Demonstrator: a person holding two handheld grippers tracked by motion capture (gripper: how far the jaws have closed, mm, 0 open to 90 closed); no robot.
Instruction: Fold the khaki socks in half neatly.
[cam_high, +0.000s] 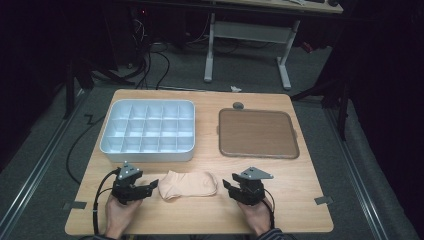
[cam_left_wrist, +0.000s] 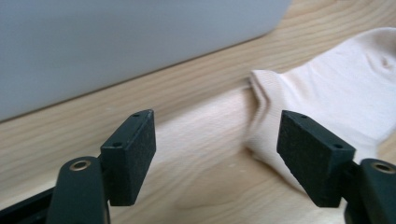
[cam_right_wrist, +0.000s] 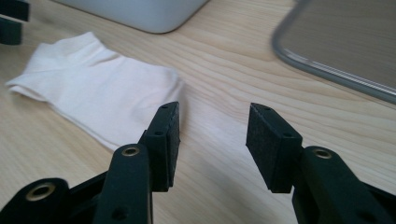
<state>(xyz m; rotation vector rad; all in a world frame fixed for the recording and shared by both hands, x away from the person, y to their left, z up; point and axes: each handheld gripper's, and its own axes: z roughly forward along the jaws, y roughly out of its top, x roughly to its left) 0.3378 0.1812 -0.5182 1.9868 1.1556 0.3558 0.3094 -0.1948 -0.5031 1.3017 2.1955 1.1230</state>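
Two grippers flank a single sock (cam_high: 188, 184) near the front edge of the wooden worktop (cam_high: 300, 200), and we read the scene from left to right. At far left, the left gripper (cam_high: 154, 186) is held in the person's left hand (cam_high: 119, 212), its tips pointing toward the sock's cuff end. In the left gripper view its jaws stand well apart with bare wood between them; the ribbed cuff of the sock (cam_left_wrist: 345, 98) lies just beyond the right-hand jaw, and we cannot tell whether that jaw touches the cloth. Behind this gripper sits the white compartment tray (cam_high: 148, 131), its cells empty, its near wall just beyond the sock. The sock itself is pale peach, lies flat and slightly rumpled, and rests between the two grippers. To its right, the right gripper (cam_high: 226, 187) is held in the person's right hand (cam_high: 258, 216) and points toward the sock's toe end. In the right gripper view its jaws are likewise apart over bare wood, and the toe end of the sock (cam_right_wrist: 102, 91) lies just beside and beyond the left-hand jaw. Farthest right, toward the back of the worktop, lies the brown flat tray (cam_high: 258, 133), well apart from the sock.
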